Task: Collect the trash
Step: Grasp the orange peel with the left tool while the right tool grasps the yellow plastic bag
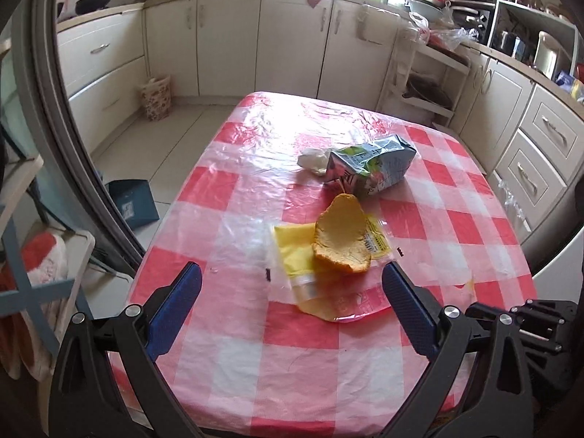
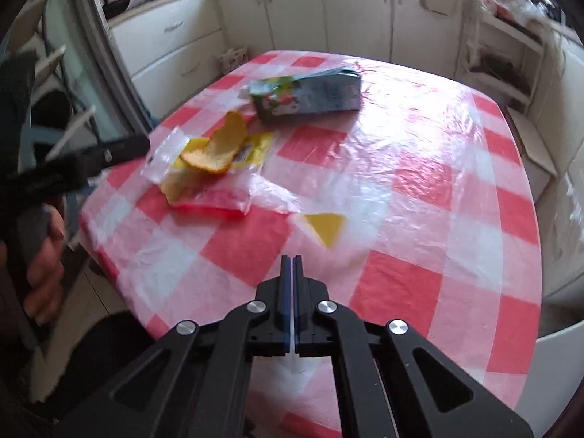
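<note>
Trash lies scattered on the checked surface (image 1: 365, 357): an orange peel (image 1: 341, 235) resting on a yellow wrapper (image 1: 292, 252), with a crushed carton (image 1: 372, 164) and a white wad (image 1: 312, 160) farther ahead. We see the peel dead ahead of our left gripper (image 1: 292, 284), just beyond and between its widely spread jaws, its long axis running roughly away from us. Our right gripper (image 2: 292, 259) has its jaws pressed together on nothing we can see; a yellow scrap (image 2: 325, 226) sits just ahead of it, the peel well to its left. We judge the left is nearer the peel.
</note>
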`<act>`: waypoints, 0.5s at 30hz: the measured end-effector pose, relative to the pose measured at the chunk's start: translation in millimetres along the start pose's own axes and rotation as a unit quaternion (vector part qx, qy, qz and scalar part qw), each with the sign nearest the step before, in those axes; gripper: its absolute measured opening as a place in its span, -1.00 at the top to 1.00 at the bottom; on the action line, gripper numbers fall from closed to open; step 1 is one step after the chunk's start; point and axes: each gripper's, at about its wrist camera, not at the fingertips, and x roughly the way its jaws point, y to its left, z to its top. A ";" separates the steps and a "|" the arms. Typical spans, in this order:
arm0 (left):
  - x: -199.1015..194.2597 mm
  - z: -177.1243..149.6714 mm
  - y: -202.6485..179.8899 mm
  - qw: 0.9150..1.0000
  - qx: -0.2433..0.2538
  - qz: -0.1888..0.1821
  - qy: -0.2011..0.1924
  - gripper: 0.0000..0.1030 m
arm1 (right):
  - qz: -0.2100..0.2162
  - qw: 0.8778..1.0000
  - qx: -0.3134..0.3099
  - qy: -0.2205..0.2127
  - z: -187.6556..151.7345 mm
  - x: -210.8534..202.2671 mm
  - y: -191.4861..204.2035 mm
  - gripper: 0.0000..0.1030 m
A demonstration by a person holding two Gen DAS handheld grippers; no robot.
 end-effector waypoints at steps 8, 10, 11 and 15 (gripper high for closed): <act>2.7 -3.5 17.1 0.998 -0.059 -0.007 0.016 -0.84 | 0.011 1.000 0.010 -0.024 31.4 35.5 32.5 -0.14; 4.2 -6.6 20.7 0.998 -0.058 -0.004 0.020 -0.84 | 0.008 1.000 0.021 -0.018 40.4 50.2 38.3 0.06; 5.1 -8.1 22.9 0.998 -0.060 -0.003 0.023 -0.84 | 0.004 1.000 0.019 -0.015 42.9 54.4 41.0 0.35; 6.7 -11.1 28.2 0.998 -0.062 -0.004 0.028 -0.84 | -0.001 1.000 -0.006 -0.006 43.3 55.7 43.9 0.90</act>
